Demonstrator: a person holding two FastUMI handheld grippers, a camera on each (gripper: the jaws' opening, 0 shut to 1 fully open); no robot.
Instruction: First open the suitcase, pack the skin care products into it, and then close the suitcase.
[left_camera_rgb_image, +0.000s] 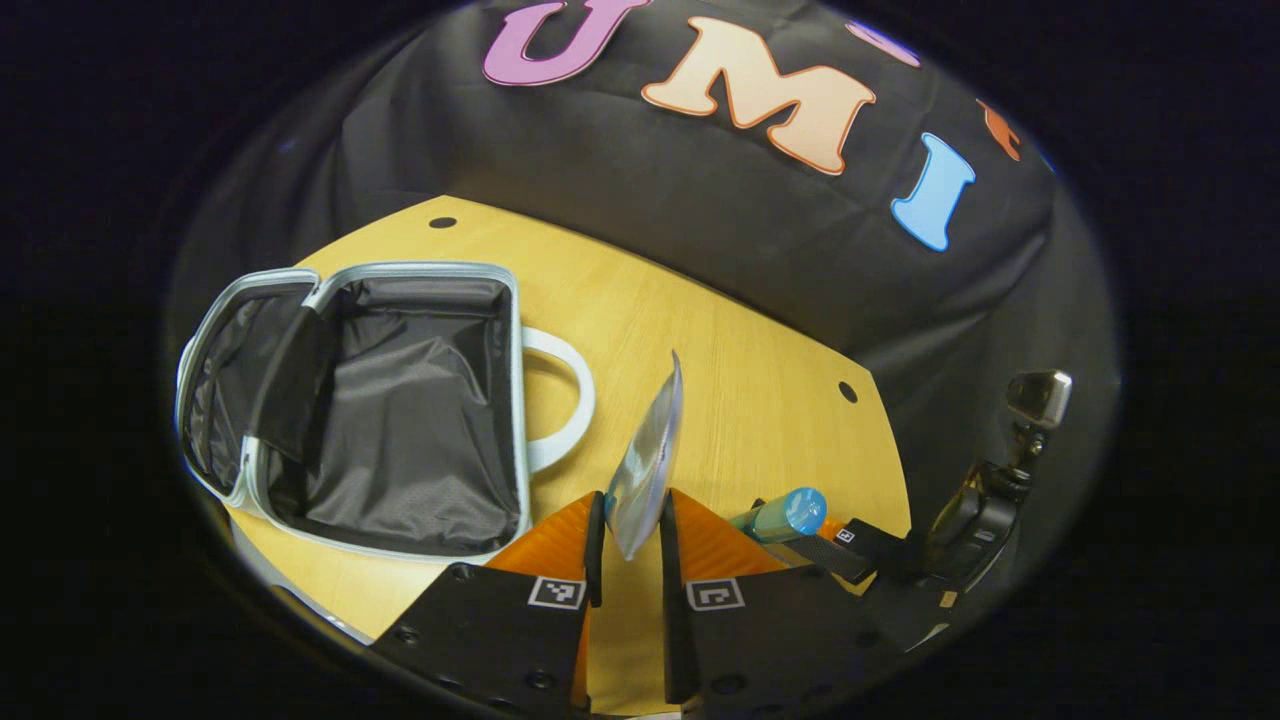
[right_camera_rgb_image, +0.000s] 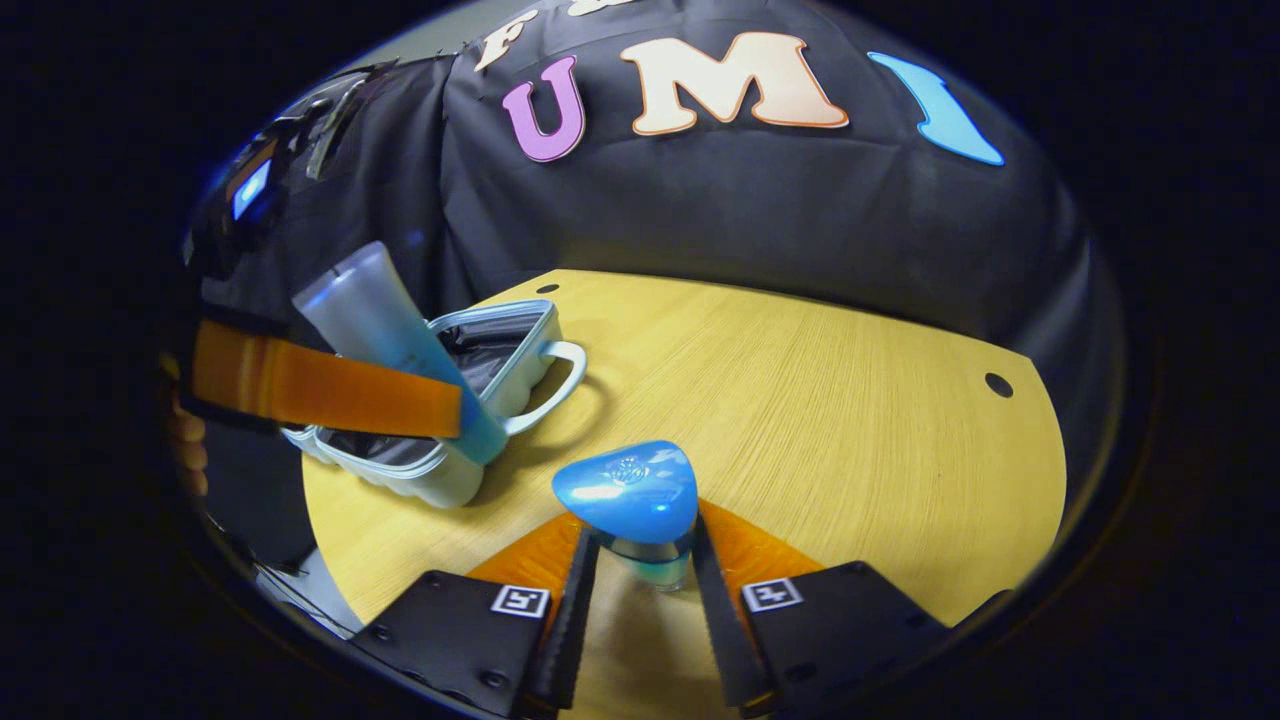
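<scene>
Wooden table (left_camera_rgb_image: 760, 400): suitcase (left_camera_rgb_image: 400, 430) lies opened, unfilled. Tube (left_camera_rgb_image: 650, 460) is clamped by left gripper (left_camera_rgb_image: 632, 545), blue-capped bottle (right_camera_rgb_image: 630, 500) by right gripper (right_camera_rgb_image: 640, 575). Packing is underway; lowering into the suitcase is needed next.

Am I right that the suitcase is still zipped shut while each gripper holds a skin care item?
Not quite: the suitcase is already open, its dark lining exposed in the left gripper view. The rest holds: the left gripper grips a tube, the right gripper a blue-capped bottle.

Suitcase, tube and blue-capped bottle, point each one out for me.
suitcase (left_camera_rgb_image: 400, 420), left gripper view, dark lining.
tube (right_camera_rgb_image: 375, 310), right gripper view, pale upper body.
blue-capped bottle (right_camera_rgb_image: 628, 492), right gripper view, cap top.
</scene>
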